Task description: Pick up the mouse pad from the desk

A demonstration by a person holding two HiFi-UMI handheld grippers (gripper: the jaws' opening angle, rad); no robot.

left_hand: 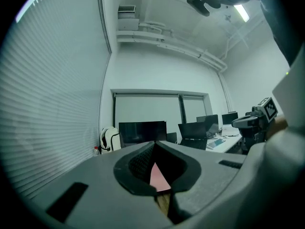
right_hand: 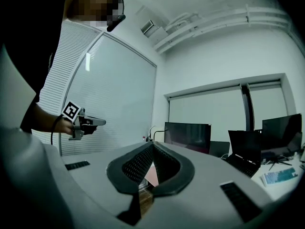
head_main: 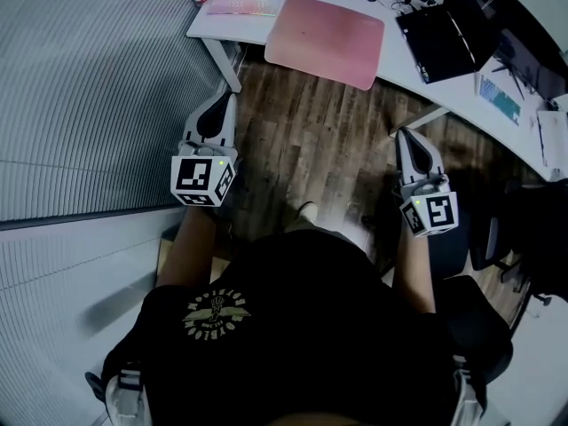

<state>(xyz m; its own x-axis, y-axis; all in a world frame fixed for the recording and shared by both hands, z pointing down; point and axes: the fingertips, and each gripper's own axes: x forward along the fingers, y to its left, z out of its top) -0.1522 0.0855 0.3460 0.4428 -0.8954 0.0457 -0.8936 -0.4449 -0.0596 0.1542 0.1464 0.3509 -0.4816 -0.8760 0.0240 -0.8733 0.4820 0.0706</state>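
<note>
A pink mouse pad [head_main: 325, 40] lies on the white desk [head_main: 399, 67], its near edge hanging over the desk's front. Both grippers are held level above the wooden floor, short of the desk. My left gripper [head_main: 222, 103] is shut and empty, pointing toward the desk's left end. My right gripper [head_main: 406, 138] is also shut and empty, below the desk's front edge. In the left gripper view a sliver of the pink mouse pad [left_hand: 157, 176] shows past the closed jaws. The same pink mouse pad [right_hand: 151, 174] shows in the right gripper view.
A keyboard [head_main: 241, 5] lies left of the pad and an open black laptop [head_main: 441, 35] to its right. A second keyboard [head_main: 500, 98] sits further right. A white desk leg [head_main: 224, 65] stands ahead of the left gripper. A glass partition with blinds [head_main: 80, 87] runs along the left. Office chairs [head_main: 484, 327] stand behind on the right.
</note>
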